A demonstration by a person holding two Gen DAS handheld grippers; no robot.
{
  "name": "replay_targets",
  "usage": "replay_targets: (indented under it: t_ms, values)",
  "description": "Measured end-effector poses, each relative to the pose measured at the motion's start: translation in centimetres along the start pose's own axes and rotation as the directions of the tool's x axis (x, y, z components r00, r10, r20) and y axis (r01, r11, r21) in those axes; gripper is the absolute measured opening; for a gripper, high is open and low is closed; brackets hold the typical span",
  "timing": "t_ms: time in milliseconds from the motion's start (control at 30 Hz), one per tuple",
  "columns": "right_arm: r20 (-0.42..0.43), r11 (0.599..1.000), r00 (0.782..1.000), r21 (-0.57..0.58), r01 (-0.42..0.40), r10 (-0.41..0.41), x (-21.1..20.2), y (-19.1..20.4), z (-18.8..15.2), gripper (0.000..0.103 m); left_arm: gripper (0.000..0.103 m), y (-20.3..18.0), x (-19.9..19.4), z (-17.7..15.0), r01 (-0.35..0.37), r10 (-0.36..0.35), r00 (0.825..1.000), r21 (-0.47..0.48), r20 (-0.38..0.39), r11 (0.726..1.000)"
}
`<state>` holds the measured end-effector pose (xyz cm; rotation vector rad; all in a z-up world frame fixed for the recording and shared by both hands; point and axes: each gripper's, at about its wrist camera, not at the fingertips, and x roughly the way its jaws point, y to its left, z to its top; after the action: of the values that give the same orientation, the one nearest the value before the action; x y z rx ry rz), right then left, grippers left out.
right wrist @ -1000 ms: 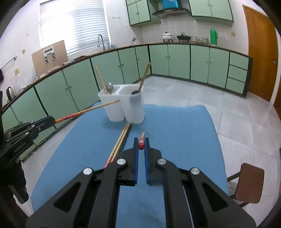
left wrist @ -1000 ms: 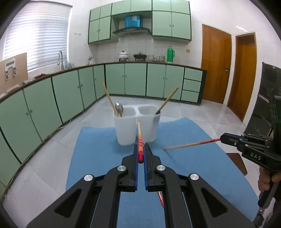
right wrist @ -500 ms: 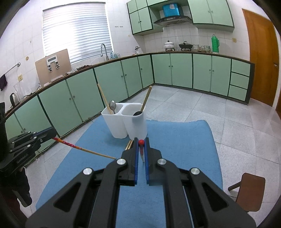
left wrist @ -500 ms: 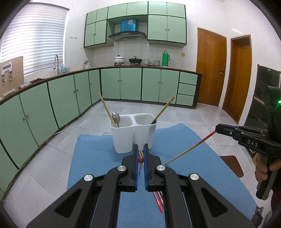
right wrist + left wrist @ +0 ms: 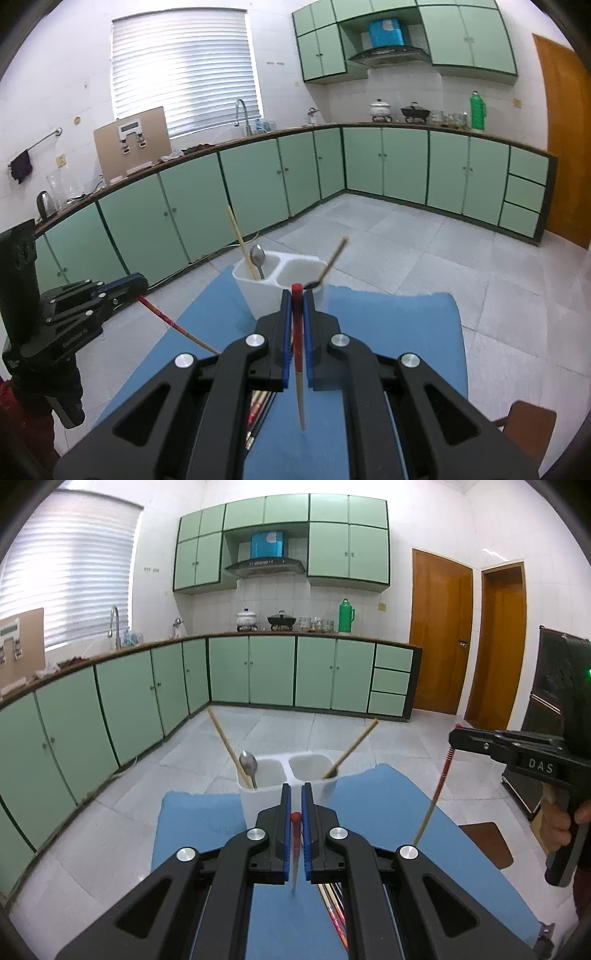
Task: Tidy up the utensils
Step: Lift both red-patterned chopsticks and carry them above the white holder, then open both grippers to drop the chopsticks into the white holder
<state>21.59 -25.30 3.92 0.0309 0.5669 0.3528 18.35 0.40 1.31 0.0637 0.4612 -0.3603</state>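
Note:
A white two-compartment holder stands on the blue mat. Its left cup holds a chopstick and a metal spoon; its right cup holds a wooden-handled utensil. My left gripper is shut on a red-ended chopstick that hangs tip down, just short of the holder. My right gripper is shut on another red-ended chopstick, also tip down. Each gripper shows in the other's view, the right one and the left one.
More chopsticks lie on the mat beneath the grippers. Green kitchen cabinets line the back and left. A brown stool stands right of the mat. Tiled floor lies beyond the mat.
Both grippers have risen and tipped up, swinging their chopsticks from nearly level to hanging tip down. The holder now sits lower in both views.

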Motion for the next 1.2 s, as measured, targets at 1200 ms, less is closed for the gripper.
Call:
replay_targets:
  t_ms: [1200]
  values:
    - [0.089,1.0,0.996,-0.03,0.002,0.001,11.3,-2.5,12.3,0.005,0.005,4.1,12.2,9.8,-0.015,0.015,0.981,0.002,0.193,1.0]
